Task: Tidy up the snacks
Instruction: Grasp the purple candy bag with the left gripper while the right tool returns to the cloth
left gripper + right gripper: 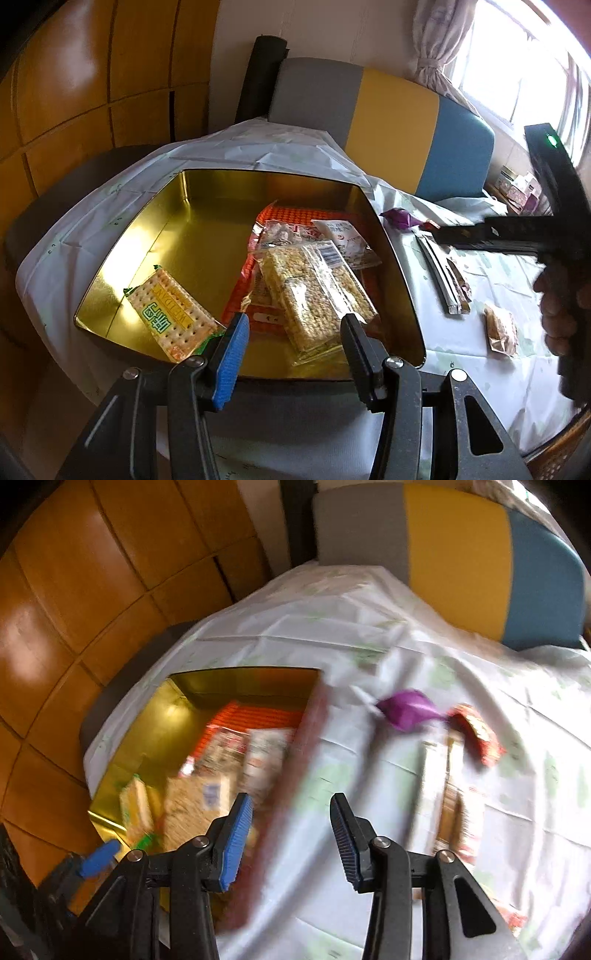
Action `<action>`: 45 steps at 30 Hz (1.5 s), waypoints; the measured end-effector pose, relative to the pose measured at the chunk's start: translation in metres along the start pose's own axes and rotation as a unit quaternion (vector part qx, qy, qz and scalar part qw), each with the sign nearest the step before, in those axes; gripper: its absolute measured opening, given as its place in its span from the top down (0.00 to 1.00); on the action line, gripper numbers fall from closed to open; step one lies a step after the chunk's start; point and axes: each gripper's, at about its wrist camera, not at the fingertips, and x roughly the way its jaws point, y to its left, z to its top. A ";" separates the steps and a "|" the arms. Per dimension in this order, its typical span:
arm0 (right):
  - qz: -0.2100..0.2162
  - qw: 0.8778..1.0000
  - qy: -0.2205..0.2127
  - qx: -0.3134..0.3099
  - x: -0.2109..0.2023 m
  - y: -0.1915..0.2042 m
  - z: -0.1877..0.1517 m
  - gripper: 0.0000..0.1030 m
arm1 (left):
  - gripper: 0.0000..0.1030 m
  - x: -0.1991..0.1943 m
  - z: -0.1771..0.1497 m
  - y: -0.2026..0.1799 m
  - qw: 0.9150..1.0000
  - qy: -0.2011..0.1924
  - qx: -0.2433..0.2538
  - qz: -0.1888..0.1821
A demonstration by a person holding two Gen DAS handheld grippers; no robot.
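Observation:
A gold-lined tin (177, 206) stands on the white tablecloth. In it lie a cracker pack (170, 317), clear packs of grain bars (314, 295), a white sachet (347, 236) and an orange patterned pack (295, 216). My left gripper (295, 319) hangs open over the tin's near edge with nothing between its fingers. My right gripper (291, 799) is open and empty above the tin's red right wall (295, 757); this view is blurred. On the cloth to the right lie a purple candy (406, 710), a red wrapper (476, 734), long stick packs (443, 280) and a brown snack (500, 328).
A chair back in grey, yellow and blue (391, 118) stands behind the table. Wooden panels (92, 74) fill the left. At the right are a curtain (436, 55), a bright window and small boxes (517, 184). A hand (557, 306) holds a black gripper frame at the right edge.

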 end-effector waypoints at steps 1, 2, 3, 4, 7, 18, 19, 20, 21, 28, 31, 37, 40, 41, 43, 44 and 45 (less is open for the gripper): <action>-0.008 1.000 -0.001 0.004 -0.005 -0.009 -0.004 0.57 | 0.49 -0.001 0.000 -0.002 1.000 0.000 0.002 -0.001; -0.017 1.000 -0.001 0.009 -0.011 -0.019 -0.009 0.57 | 0.49 -0.001 -0.001 -0.005 1.000 -0.001 0.005 -0.002; -0.025 1.000 0.000 0.015 -0.015 -0.029 -0.014 0.57 | 0.49 -0.001 -0.001 -0.006 1.000 -0.001 0.008 -0.002; -0.034 0.999 0.001 0.023 -0.019 -0.039 -0.019 0.57 | 0.49 -0.001 -0.001 -0.009 1.000 0.000 0.012 -0.002; -0.062 0.997 0.006 0.046 -0.030 -0.071 -0.034 0.57 | 0.49 -0.003 -0.001 -0.015 1.000 0.000 0.020 -0.004; -0.128 0.986 0.022 0.106 -0.052 -0.160 -0.071 0.57 | 0.49 -0.003 0.004 -0.044 0.998 0.008 0.061 -0.018; -0.131 0.985 0.022 0.109 -0.053 -0.165 -0.073 0.57 | 0.47 -0.003 0.006 -0.047 0.998 0.008 0.065 -0.019; -0.136 0.984 0.022 0.114 -0.054 -0.173 -0.074 0.57 | 0.44 -0.003 0.010 -0.053 0.997 0.006 0.074 -0.020; -0.140 0.983 0.021 0.120 -0.056 -0.179 -0.076 0.57 | 0.43 -0.004 0.012 -0.056 0.997 0.004 0.079 -0.022; -0.142 0.971 0.013 0.192 -0.059 -0.216 -0.084 0.57 | 0.41 0.005 0.036 -0.085 0.993 0.005 0.114 -0.043; -0.137 0.971 0.016 0.197 -0.058 -0.216 -0.083 0.57 | 0.41 0.015 0.051 -0.097 0.990 0.017 0.125 -0.062; -0.124 0.975 0.015 0.186 -0.061 -0.206 -0.081 0.57 | 0.42 0.052 0.087 -0.125 0.983 0.043 0.162 -0.075; -0.119 0.975 0.012 0.186 -0.064 -0.204 -0.079 0.57 | 0.46 0.076 0.105 -0.136 0.980 0.055 0.177 -0.073; -0.118 0.975 0.011 0.187 -0.065 -0.203 -0.078 0.57 | 0.46 0.086 0.112 -0.141 0.979 0.064 0.181 -0.073; -0.113 0.975 0.009 0.191 -0.067 -0.204 -0.078 0.57 | 0.46 0.101 0.121 -0.147 0.976 0.075 0.187 -0.080; -0.111 0.975 0.006 0.194 -0.068 -0.205 -0.078 0.57 | 0.46 0.109 0.125 -0.151 0.975 0.078 0.192 -0.077; -0.110 0.974 0.005 0.196 -0.070 -0.205 -0.077 0.57 | 0.46 0.120 0.129 -0.157 0.973 0.083 0.201 -0.075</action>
